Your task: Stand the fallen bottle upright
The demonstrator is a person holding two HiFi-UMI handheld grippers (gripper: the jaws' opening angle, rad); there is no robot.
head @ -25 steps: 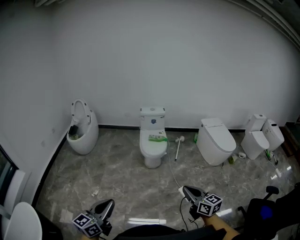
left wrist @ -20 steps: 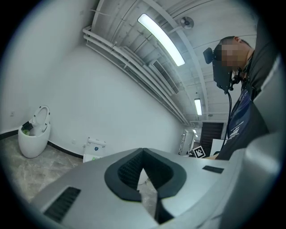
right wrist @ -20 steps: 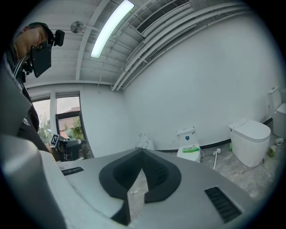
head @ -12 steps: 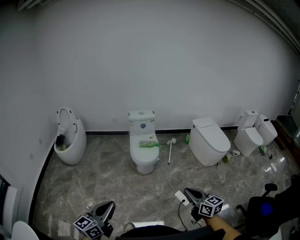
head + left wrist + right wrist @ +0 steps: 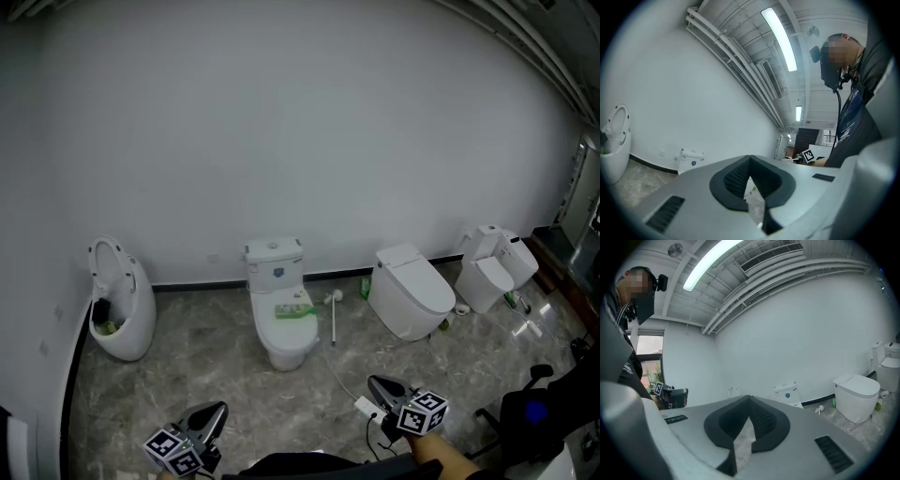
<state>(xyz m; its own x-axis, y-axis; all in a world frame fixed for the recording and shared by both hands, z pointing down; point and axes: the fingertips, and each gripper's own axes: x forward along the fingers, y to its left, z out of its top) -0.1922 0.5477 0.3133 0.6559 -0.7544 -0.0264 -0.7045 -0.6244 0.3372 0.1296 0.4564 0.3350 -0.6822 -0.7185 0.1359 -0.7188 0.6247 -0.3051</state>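
Note:
No bottle is in either gripper. A small green bottle stands on the floor beside the squat white toilet; it shows in the right gripper view too. Another small green thing sits at that toilet's right foot, too small to tell how it lies. My left gripper is low at the picture's bottom left, jaws together and empty. My right gripper is at the bottom right, also shut on nothing. Both are far from the toilets and point level toward the wall.
Along the wall stand a urinal-like bowl, a tall toilet with a green pack on its lid, and two more toilets. A toilet brush lies on the marble floor. A white plug and cable lie near my right gripper.
The whole view has swung: the toilets and the urinal bowl slid left and lower in the picture. Both grippers stayed shut and empty at the bottom edge.

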